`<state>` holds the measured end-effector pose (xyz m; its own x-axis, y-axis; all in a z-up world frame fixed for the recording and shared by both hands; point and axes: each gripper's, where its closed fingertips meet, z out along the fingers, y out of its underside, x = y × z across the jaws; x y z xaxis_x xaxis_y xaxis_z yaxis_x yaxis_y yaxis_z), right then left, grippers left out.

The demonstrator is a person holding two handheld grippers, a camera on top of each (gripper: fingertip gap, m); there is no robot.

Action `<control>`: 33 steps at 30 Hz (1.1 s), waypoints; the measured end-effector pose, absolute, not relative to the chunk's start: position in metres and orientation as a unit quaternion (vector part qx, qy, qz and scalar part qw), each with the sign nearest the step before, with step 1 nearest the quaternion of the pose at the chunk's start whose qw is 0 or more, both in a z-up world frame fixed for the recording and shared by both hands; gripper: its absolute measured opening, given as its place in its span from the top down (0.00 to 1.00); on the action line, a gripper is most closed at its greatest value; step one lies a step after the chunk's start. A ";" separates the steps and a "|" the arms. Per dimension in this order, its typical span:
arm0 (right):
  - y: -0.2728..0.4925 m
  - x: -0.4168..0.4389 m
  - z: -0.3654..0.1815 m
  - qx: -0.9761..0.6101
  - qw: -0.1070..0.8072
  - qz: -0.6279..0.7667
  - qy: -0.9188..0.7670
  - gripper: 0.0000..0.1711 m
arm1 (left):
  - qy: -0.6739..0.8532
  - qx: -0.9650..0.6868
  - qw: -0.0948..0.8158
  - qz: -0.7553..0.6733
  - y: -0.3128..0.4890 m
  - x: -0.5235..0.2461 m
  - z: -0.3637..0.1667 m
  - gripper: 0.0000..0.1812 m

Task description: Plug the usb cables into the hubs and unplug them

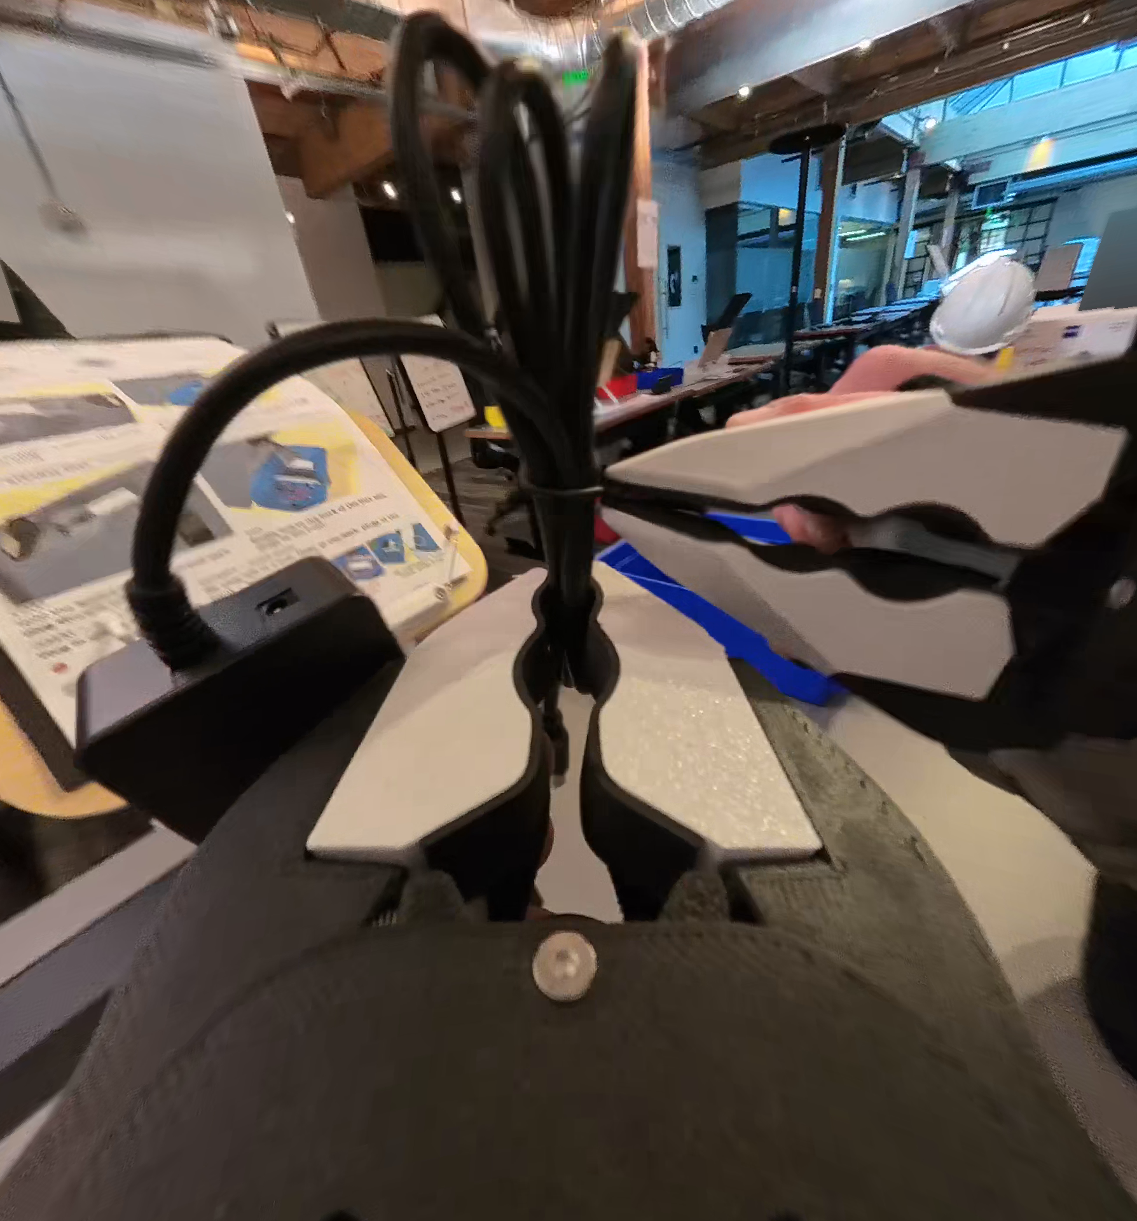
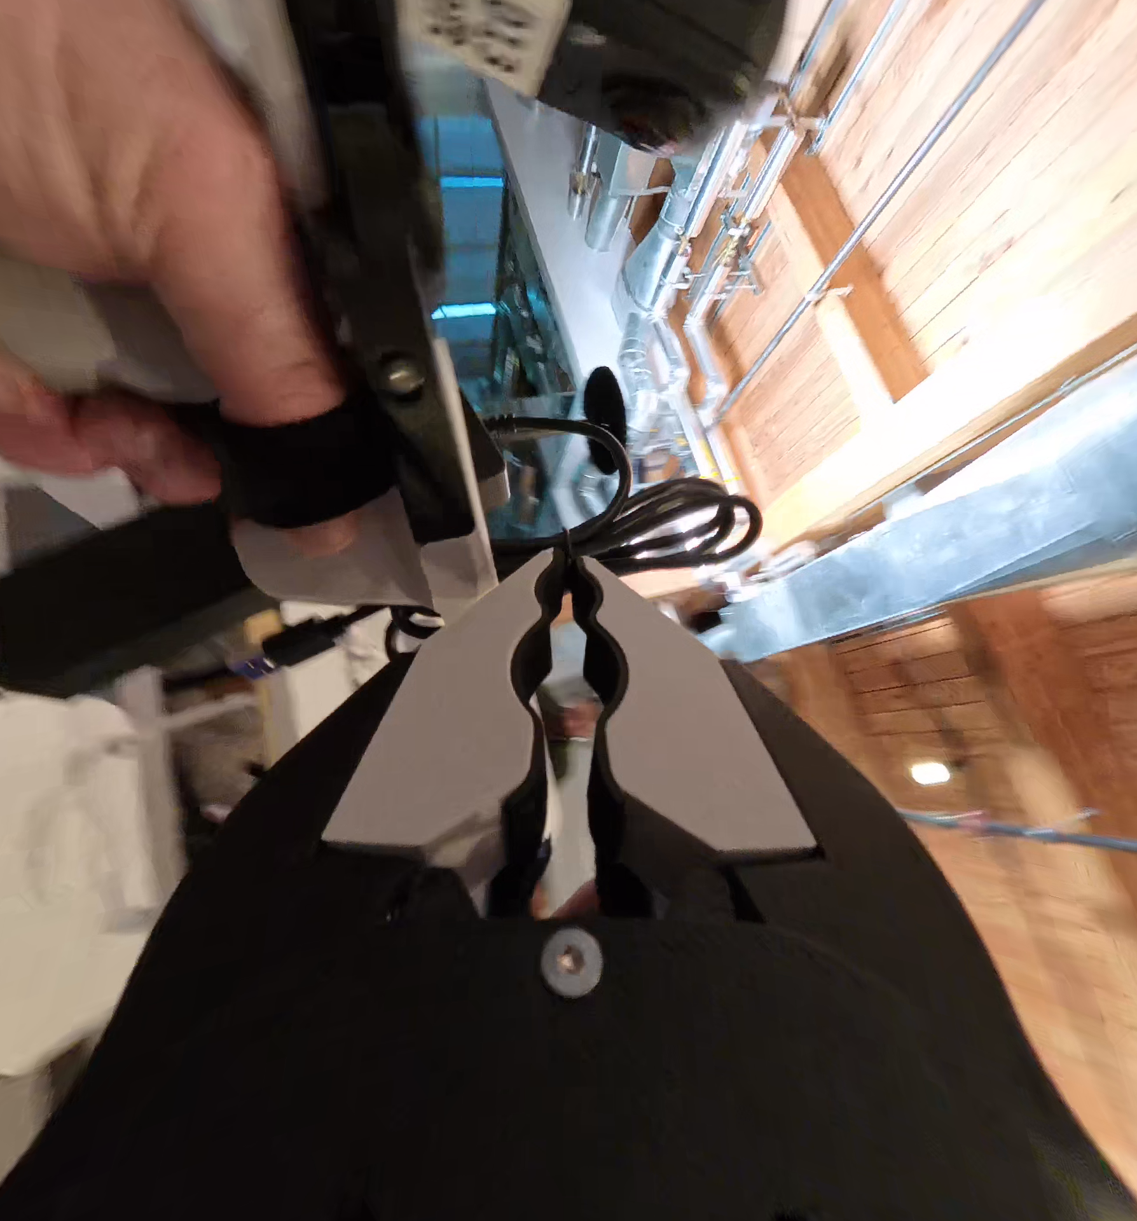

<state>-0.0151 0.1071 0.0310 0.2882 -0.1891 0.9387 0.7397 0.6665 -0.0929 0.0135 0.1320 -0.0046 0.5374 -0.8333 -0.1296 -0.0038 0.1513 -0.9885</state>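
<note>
Up off the desk, left gripper [image 1: 567, 594] clenched around a coiled black cable bundle [image 1: 539, 317], black hub [image 1: 235, 667] dangling from it at left. Right gripper [image 2: 569, 561] pinched onto the thin tie [image 1: 562, 490] binding the coils.

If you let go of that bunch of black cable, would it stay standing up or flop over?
Probably flop. The cable bundle stands up only because the left gripper is shut on it, below the thin tie. Its loops look soft and bendy, so they would likely sag sideways. The hub hanging off its thick lead looks heavier and might drag the bundle down.
</note>
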 end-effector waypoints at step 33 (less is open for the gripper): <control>0.093 -0.028 0.032 -0.492 0.613 0.481 -0.389 1.00 | 0.350 -0.487 0.787 -0.145 0.141 -0.008 0.015 0.97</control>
